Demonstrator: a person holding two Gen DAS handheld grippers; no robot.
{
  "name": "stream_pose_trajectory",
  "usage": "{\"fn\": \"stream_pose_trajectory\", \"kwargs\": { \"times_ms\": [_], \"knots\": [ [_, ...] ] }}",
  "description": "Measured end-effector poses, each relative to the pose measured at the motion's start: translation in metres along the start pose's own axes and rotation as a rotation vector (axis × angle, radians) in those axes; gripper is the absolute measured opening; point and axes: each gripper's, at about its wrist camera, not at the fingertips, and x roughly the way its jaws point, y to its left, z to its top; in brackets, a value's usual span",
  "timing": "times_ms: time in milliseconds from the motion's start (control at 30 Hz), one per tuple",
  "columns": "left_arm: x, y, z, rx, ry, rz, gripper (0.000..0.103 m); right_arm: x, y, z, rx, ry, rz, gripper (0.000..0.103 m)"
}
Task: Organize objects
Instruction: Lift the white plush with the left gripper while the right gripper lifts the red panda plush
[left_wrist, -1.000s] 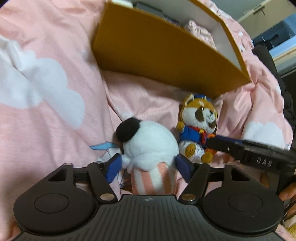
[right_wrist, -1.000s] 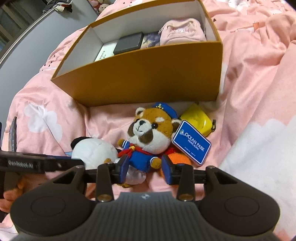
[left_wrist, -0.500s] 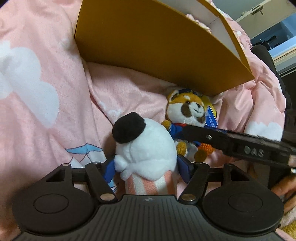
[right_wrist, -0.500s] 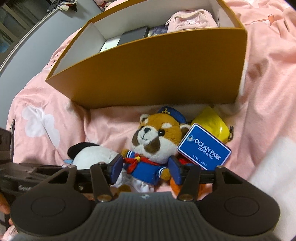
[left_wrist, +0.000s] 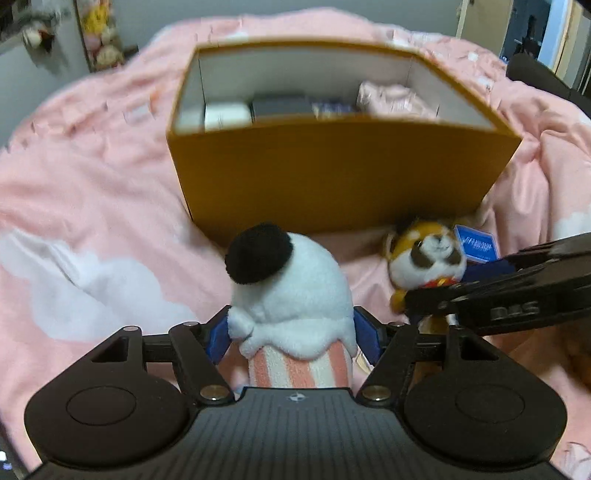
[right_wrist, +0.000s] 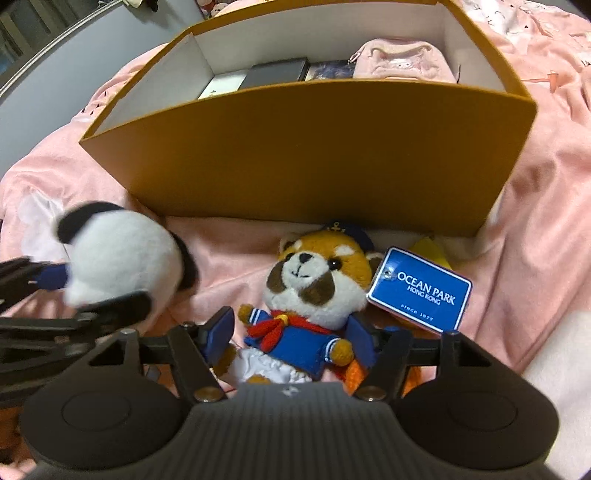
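My left gripper (left_wrist: 291, 336) has a white plush (left_wrist: 291, 288) with a black ear and a pink-striped body between its blue pads. They touch its sides while the jaws open slightly. The plush is raised in front of the orange box (left_wrist: 332, 177). The right wrist view shows the same plush (right_wrist: 118, 258) at the left. My right gripper (right_wrist: 290, 336) hangs low over a red panda plush (right_wrist: 317, 280) in a blue sailor suit lying on the pink bedding. Its jaws are opening and the pads stand either side of the body without pressing.
A blue Ocean Park tag (right_wrist: 419, 288) and a yellow item (right_wrist: 432, 247) lie beside the red panda, against the box wall. The box holds a pink pouch (right_wrist: 402, 62), a dark case (right_wrist: 273, 74) and a white case (right_wrist: 225, 83). Pink bedding (left_wrist: 92, 192) surrounds everything.
My left gripper tilted up with the white plush, so the box's inside now shows. My right gripper's jaws widened and sank closer over the red panda.
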Motion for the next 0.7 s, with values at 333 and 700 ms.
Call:
{"fn": "stream_pose_trajectory", "kwargs": {
  "times_ms": [333, 700],
  "knots": [
    [-0.032, 0.037, 0.004, -0.204, -0.016, -0.148, 0.083, -0.022, -0.017, 0.001, 0.088, -0.029, 0.024, 0.064],
    [-0.001, 0.012, 0.007, -0.158, 0.029, -0.169, 0.082, 0.022, -0.017, 0.011, 0.096, 0.041, 0.011, 0.061]
  ]
}}
